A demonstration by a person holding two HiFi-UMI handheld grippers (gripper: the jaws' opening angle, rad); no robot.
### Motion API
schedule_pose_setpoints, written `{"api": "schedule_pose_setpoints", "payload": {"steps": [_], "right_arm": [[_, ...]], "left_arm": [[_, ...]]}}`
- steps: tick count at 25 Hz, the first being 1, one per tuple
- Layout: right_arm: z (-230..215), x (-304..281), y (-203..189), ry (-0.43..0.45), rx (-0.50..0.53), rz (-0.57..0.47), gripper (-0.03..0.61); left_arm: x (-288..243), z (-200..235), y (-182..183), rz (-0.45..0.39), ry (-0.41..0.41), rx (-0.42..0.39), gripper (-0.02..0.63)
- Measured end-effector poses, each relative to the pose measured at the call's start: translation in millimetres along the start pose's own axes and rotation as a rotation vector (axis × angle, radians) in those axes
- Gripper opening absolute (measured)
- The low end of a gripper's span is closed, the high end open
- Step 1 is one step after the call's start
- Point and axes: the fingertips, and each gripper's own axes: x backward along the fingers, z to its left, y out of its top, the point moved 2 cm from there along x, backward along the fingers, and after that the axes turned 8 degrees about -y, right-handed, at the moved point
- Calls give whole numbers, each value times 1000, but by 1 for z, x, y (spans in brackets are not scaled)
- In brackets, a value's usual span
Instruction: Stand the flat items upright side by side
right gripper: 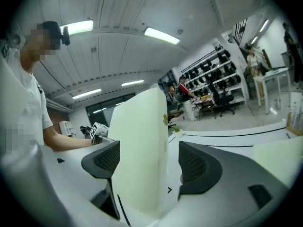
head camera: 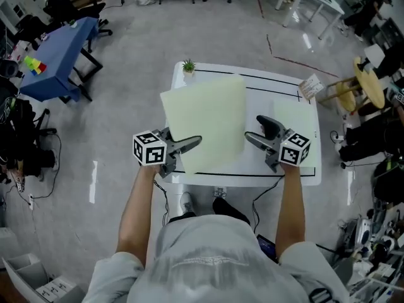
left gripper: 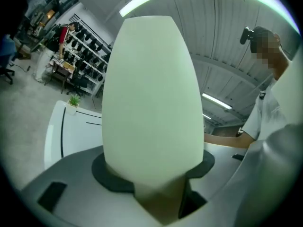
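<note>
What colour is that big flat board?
Pale yellowish green, plain; the board shows best in the head view.

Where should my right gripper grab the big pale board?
Take the board by its thin right edge, near the bottom corner, coming from the right. It is flat and raised, and the left gripper already clamps the opposite side. The right gripper has open jaws straddling that edge, one pad facing each face.

The raised sheet (head camera: 205, 122) blocks the table's (head camera: 271, 81) middle; a plant (head camera: 189, 66) stands at eleven o'clock; twelve o'clock lies bare.
</note>
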Motion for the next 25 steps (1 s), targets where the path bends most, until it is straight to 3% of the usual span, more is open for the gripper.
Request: {"api": "schedule_pose_setpoints", "payload": {"steps": [4, 7, 14, 19, 25], "right_arm": [[16, 34, 8, -213, 11, -104, 397], [32, 50, 8, -359, 29, -153, 388], [40, 138, -8, -684, -23, -198, 286], [37, 177, -11, -822, 75, -141, 207], [-1, 223, -20, -920, 53, -116, 40]], "left_arm": [[15, 13, 20, -81, 160, -34, 275], [35, 18, 30, -130, 271, -103, 276], [-4, -4, 41, -123, 389, -318, 276], [-34, -11, 31, -108, 500, -386, 276], [-76, -11, 11, -106, 636, -387, 281]]}}
